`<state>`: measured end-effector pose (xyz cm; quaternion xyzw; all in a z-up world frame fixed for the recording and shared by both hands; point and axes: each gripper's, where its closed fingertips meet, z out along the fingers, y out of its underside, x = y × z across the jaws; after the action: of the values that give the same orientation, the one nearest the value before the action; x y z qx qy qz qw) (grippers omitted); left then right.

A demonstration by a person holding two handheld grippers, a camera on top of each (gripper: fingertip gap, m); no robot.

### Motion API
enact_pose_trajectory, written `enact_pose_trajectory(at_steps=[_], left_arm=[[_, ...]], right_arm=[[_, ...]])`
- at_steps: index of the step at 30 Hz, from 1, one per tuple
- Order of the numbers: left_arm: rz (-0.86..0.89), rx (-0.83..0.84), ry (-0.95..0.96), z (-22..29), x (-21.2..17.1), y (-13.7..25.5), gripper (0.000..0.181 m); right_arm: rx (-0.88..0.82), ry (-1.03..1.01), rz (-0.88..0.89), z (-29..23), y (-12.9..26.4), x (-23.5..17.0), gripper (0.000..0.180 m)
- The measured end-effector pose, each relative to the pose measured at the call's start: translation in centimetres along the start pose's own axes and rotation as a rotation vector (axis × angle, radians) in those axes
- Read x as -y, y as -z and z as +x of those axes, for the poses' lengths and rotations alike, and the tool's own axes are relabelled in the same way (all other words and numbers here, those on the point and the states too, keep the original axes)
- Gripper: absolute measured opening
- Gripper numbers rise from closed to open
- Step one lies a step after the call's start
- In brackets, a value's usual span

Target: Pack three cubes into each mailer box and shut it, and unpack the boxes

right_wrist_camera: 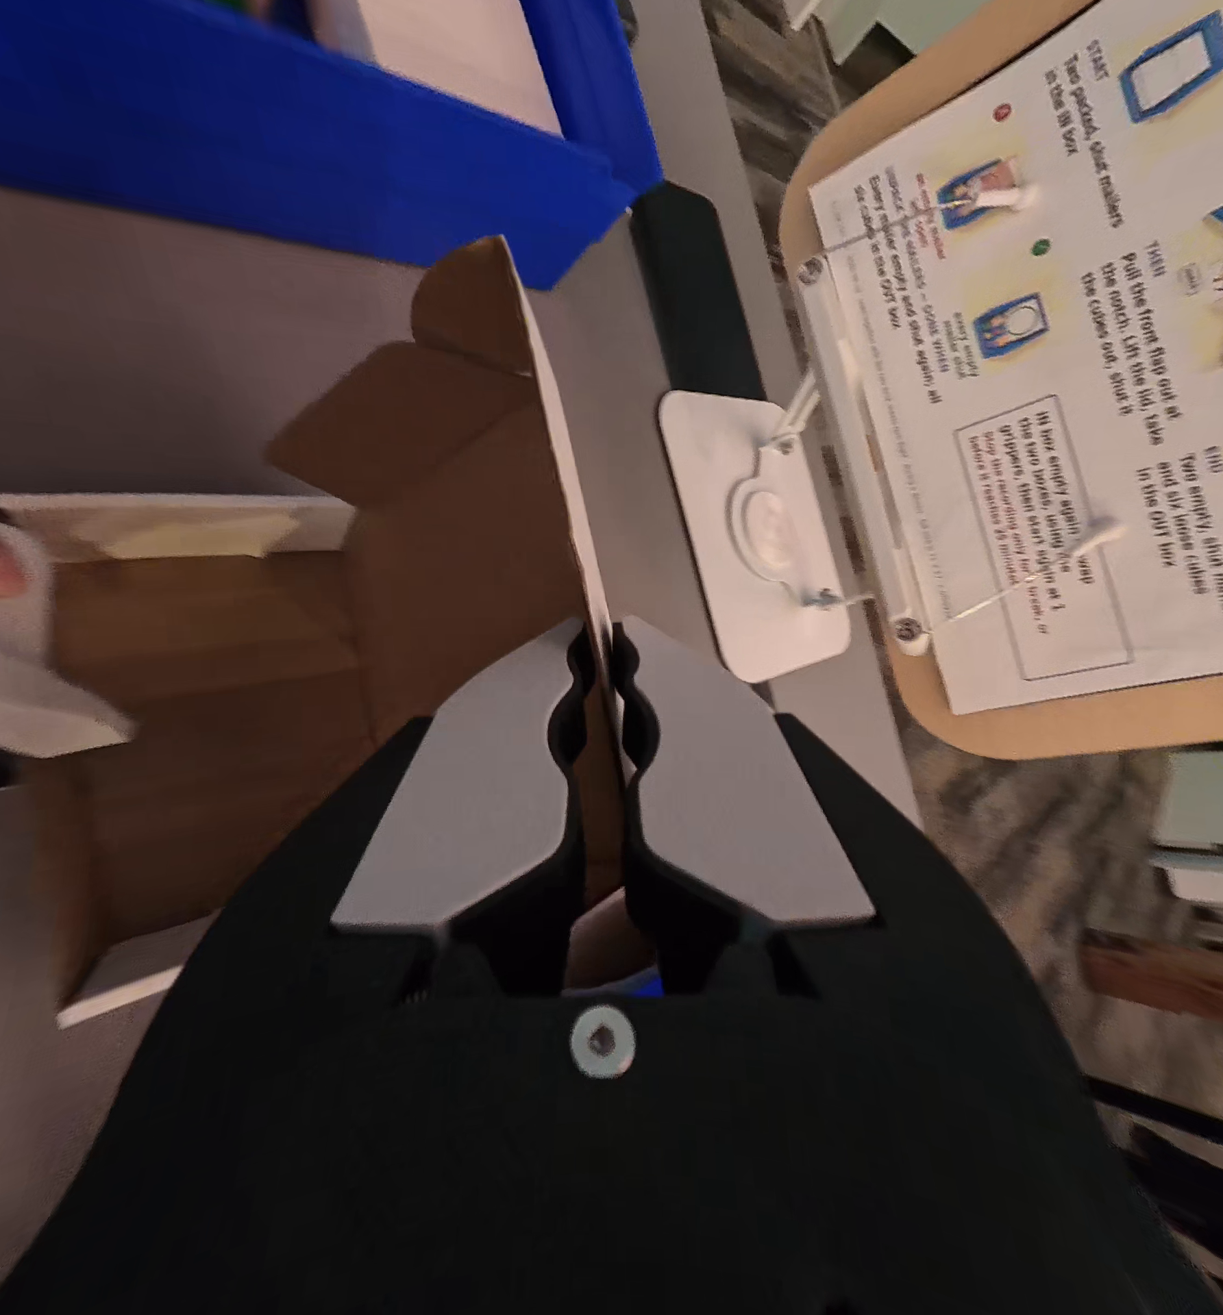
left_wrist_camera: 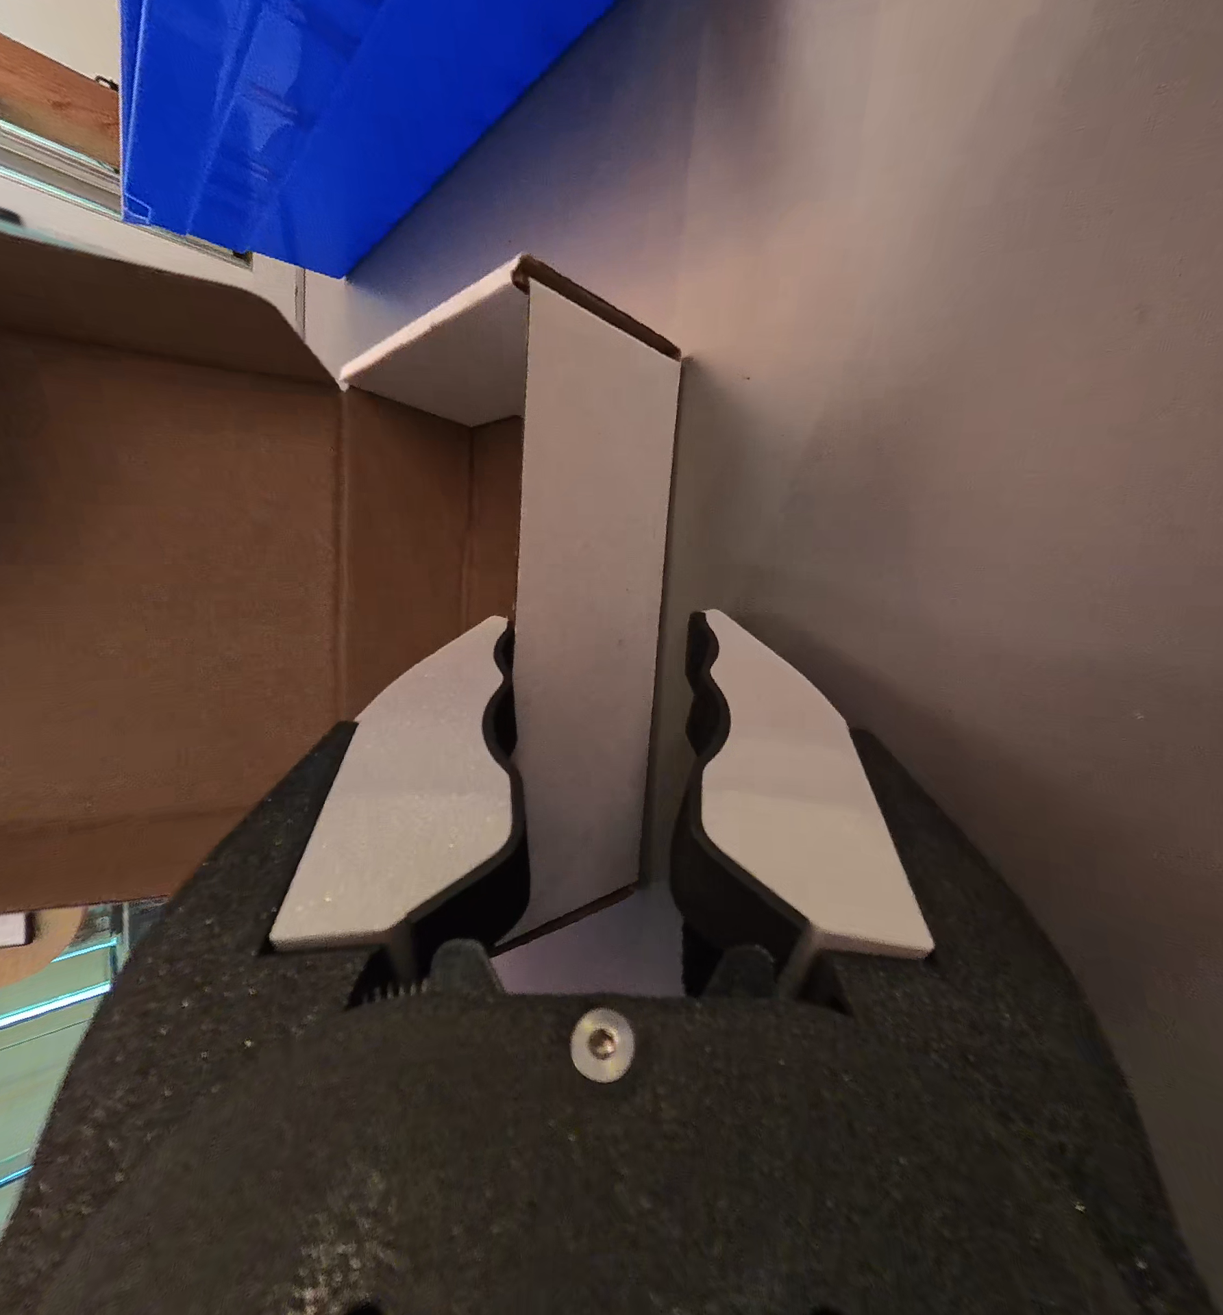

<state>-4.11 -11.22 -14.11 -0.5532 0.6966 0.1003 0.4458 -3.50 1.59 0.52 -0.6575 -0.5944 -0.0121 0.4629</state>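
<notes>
Grey desk (left_wrist_camera: 950,427) carries a blue bin (left_wrist_camera: 295,121) behind the open mailer (left_wrist_camera: 167,569), whose white side wall (left_wrist_camera: 594,569) stands between the spread left claw (left_wrist_camera: 600,711), while the right claw (right_wrist_camera: 597,701) pinches the mailer's lid (right_wrist_camera: 558,455) edge.

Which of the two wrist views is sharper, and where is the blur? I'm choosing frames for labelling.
Left wrist view: sharper; the mailer box wall between the left gripper's jaws has crisp edges, though the blue bin is slightly smeared and lighting is dim and warm. Right wrist view: motion-blurred throughout, the lid pinched by the right gripper and the instruction sheet both soft.
</notes>
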Motion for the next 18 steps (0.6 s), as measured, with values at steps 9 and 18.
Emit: enact_pose_trajectory(at_steps=[9, 18], left_arm=[[-0.003, -0.001, -0.002, 0.0, 0.0, 0.0, 0.046], [-0.001, -0.004, -0.002, -0.1, 0.1, -0.1, 0.046]], right_arm=[[-0.129, 0.128, -0.149, 1.6, -4.5, -3.5, 0.006], [-0.133, 0.147, -0.206, 1.7, -6.5, -5.2, 0.010]])
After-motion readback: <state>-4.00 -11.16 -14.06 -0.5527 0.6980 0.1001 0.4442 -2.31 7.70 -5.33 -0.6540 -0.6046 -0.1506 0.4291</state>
